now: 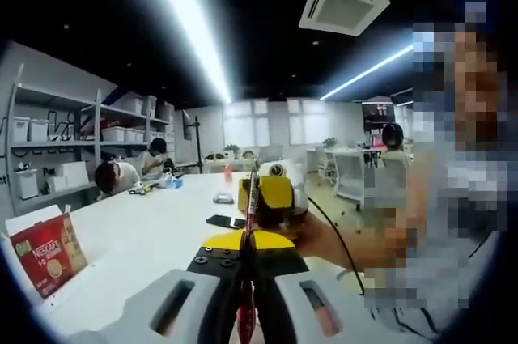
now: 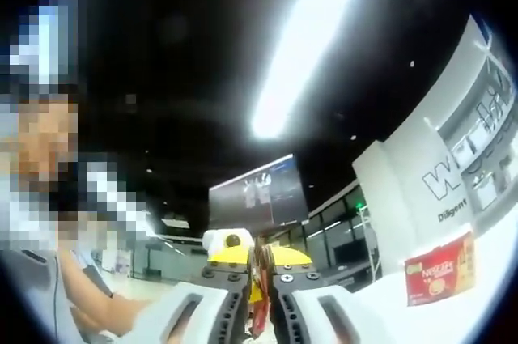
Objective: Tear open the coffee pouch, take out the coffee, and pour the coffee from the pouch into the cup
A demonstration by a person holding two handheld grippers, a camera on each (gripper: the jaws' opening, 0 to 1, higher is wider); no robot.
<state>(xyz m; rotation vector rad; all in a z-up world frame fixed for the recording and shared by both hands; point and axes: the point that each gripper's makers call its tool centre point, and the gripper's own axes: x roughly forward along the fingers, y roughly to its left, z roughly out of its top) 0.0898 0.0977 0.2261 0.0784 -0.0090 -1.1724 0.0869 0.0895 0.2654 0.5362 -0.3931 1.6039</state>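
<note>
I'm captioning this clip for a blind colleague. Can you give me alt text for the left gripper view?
The left gripper is shut on a thin red coffee pouch, seen edge-on, with the right gripper facing it and clamping the pouch's far end. Below is a white table with a red Nescafe box at left.

In the left gripper view, the white table (image 1: pixel 154 231) lies open from 9 to 12 o'clock of the left gripper (image 1: pixel 248 240). At 9 o'clock a red coffee box (image 1: pixel 47 252) stands near the table edge. At 12 o'clock the right gripper (image 1: pixel 272 192) blocks the way, a dark phone (image 1: pixel 225 221) just beside it. A seated person (image 1: pixel 115 176) works farther off at 10.
</note>
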